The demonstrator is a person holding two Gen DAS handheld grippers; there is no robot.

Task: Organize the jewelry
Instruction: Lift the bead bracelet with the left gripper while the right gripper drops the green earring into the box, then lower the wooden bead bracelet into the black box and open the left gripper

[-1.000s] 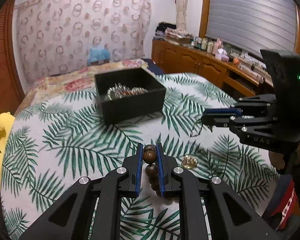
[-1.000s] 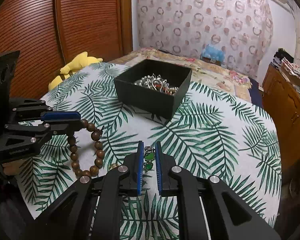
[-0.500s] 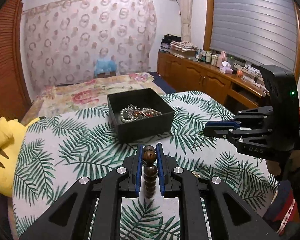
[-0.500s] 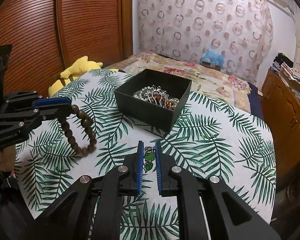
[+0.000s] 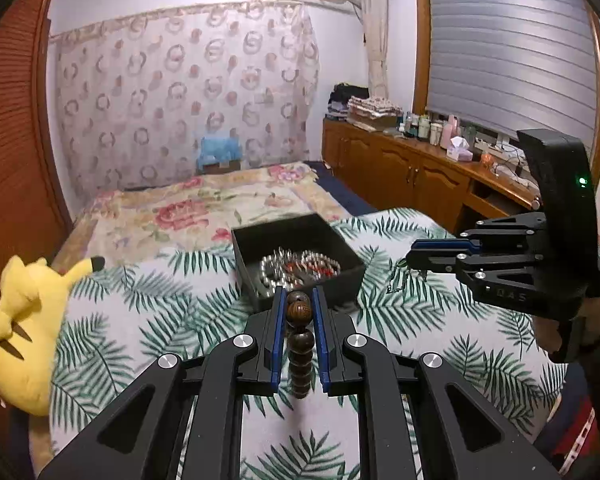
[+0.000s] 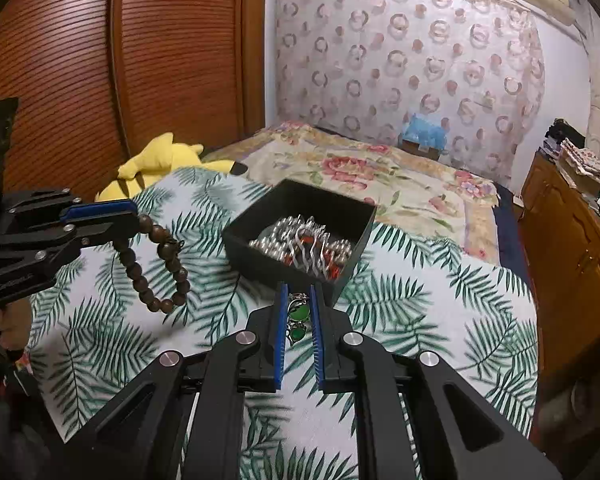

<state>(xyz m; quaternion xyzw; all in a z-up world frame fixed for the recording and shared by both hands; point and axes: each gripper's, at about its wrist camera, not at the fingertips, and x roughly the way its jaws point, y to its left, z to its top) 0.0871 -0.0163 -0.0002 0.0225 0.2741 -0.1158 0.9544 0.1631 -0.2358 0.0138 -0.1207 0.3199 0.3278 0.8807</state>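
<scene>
Both grippers have risen — left gripper [image 5: 298, 300] pinching bead bracelet [image 6: 152, 268].

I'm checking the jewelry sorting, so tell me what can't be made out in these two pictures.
- Black box: left wrist view, the left gripper hides its near wall; the tangled contents blur together.
- Wooden bead bracelet: left wrist view, only one strand shows between the jaws.
- Green-stone piece: right wrist view, the right gripper covers its sides; type unclear.

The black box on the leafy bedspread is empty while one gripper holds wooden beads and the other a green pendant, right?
Not empty: the right wrist view shows the black box already holding silver jewelry. The rest stands: left gripper holds wooden beads, right gripper a green pendant.
</scene>
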